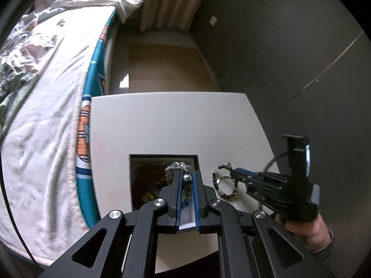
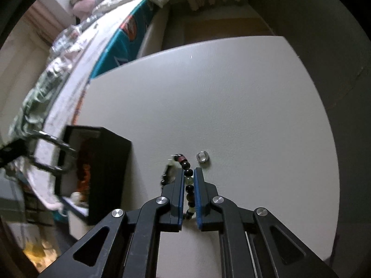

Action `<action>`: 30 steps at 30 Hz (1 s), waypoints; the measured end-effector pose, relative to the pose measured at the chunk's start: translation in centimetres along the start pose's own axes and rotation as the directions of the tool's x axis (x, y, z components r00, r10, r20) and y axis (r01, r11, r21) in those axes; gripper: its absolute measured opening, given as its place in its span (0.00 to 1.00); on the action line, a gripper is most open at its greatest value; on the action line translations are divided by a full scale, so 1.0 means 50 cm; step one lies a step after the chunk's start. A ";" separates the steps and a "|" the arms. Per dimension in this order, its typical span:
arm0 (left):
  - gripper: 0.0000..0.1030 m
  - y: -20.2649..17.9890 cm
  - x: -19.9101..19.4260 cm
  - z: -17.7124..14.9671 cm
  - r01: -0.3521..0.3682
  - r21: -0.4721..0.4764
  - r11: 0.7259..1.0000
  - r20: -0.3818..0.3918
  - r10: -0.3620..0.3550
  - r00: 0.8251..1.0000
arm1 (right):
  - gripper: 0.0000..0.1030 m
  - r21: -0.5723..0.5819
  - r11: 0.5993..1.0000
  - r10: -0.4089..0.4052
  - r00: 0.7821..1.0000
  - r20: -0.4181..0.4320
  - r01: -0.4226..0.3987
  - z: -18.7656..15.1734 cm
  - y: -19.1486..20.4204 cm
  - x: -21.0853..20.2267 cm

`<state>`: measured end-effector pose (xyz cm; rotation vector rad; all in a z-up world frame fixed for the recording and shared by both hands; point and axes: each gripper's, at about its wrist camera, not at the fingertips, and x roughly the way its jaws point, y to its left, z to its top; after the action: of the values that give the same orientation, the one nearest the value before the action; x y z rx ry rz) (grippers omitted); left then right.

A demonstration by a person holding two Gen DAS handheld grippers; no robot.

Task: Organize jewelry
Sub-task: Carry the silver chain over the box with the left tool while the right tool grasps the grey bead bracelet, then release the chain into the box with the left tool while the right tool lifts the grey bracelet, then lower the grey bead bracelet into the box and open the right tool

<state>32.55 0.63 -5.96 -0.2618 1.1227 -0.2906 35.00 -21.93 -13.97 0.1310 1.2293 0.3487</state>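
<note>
Two hand-held grippers loaded: left hand-held gripper (image 1: pixel 187 178) clamps a silver bracelet (image 1: pixel 178 167) over the black box (image 1: pixel 148 159); right hand-held gripper (image 2: pixel 189 178) pinches the beaded bracelet (image 2: pixel 188 172) on the worktop (image 2: pixel 208 92). Lift beads clear before swinging toward 9 o'clock; ring (image 2: pixel 203 156) sits at 1 o'clock.

We are in a bedroom at home: a bed (image 1: pixel 46 115) with a rumpled white quilt (image 1: pixel 41 139) and a teal patterned sheet (image 1: pixel 97 69) stands beside the white table (image 1: pixel 171 125), and striped curtains (image 1: pixel 167 2) hang beyond.

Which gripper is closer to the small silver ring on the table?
Right. The right gripper sits just beside the ring, closed on the bead bracelet. The left gripper holds jewelry over the black box.
</note>
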 end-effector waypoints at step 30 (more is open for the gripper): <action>0.63 0.112 -0.045 -0.028 -0.024 -0.122 0.992 0.047 0.030 0.998 | 0.09 -0.133 0.966 0.241 0.961 0.138 -0.223 0.019 0.211 -0.140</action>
<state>30.93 6.58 -6.57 -0.3589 1.0966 -0.1913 31.85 -14.22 -4.38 0.1991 1.0401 0.6038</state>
